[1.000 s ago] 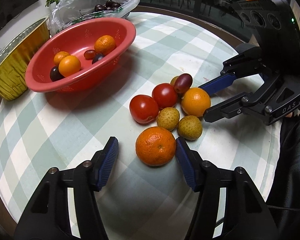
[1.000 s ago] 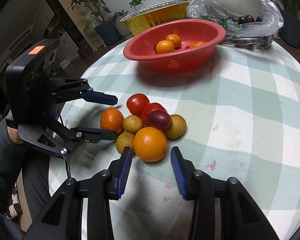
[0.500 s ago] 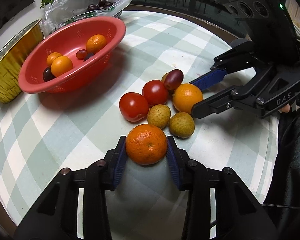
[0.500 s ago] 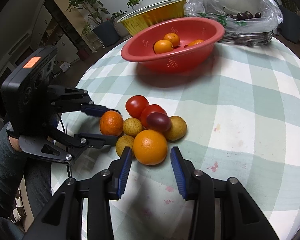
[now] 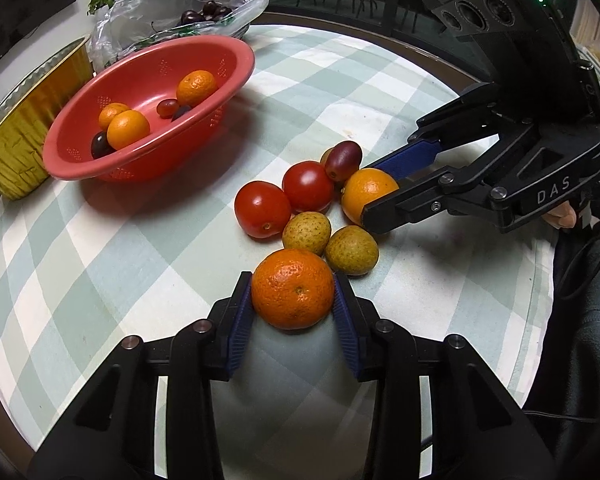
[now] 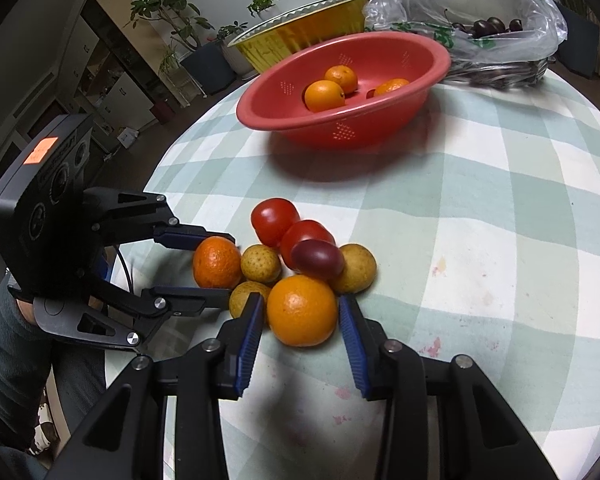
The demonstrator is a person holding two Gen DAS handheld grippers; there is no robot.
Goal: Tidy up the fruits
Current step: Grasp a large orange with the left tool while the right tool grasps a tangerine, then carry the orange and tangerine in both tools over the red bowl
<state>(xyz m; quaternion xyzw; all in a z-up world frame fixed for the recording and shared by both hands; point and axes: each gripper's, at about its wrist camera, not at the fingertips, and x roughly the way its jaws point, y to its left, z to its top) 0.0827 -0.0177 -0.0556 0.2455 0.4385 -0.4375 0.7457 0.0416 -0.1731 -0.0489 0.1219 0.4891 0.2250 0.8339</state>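
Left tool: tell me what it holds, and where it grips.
The left tool is shut on the tangerine, with the pads pressing its two opposite sides.

counter (image 6: 480, 208): round, green-white check cloth | red colander (image 5: 80, 160) far side, gold foil pan (image 5: 16, 152) and plastic bag (image 5: 172, 12) beside it | near-edge cluster: tomatoes (image 5: 262, 209), oranges (image 6: 302, 310), speckled fruits (image 5: 306, 232), a plum (image 5: 343, 155)

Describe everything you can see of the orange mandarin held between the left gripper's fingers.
The mandarin is round, slightly flattened, deep orange with dimpled, glossy peel and a small dark navel spot facing the left wrist camera. It looks whole and unbruised. The left gripper has both blue ribbed pads against its sides. It sits nearest the camera at the cluster's edge, close against a speckled yellow-green fruit. Whether it rests on the checked tablecloth cannot be told.
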